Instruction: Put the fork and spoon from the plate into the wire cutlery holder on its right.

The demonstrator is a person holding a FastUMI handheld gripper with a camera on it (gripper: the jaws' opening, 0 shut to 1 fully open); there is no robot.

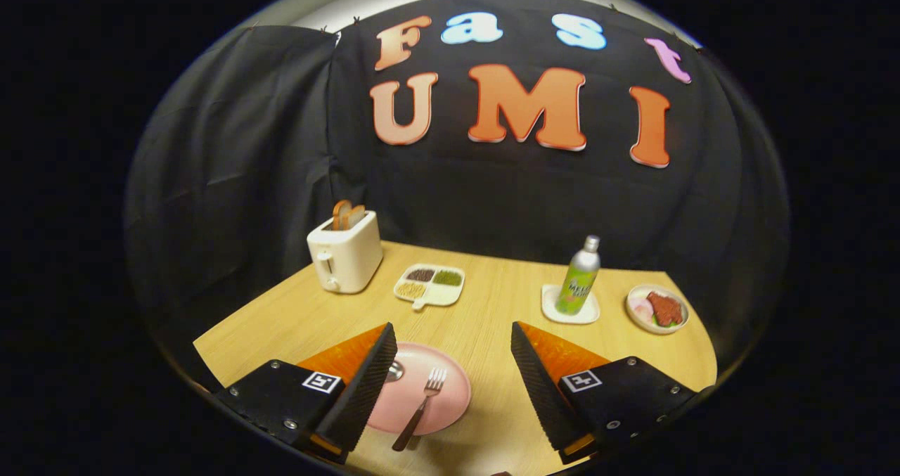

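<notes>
- Far left, at the back of the wooden table [485, 321]: pale toaster [345, 252] with bread slices [347, 214] standing up out of its slots.
- Just right of the toaster: divided white tray [429, 285] with dark, green and tan fillings in three sections.
- Near edge, between the fingers: pink plate [439, 406], partly hidden behind the left finger.
- On the plate: fork [421, 409], tines pointing away, dark handle reaching over the near rim. Spoon [394, 371] bowl peeks out beside the left finger; its handle is hidden.
- Gripper [451, 374]: fingers spread wide, holding nothing, above the plate.
- Right of centre, further back: green bottle [579, 275] with silver cap, upright on a small white dish [569, 309].
- Far right: small bowl [657, 309] with red and pale food.
</notes>
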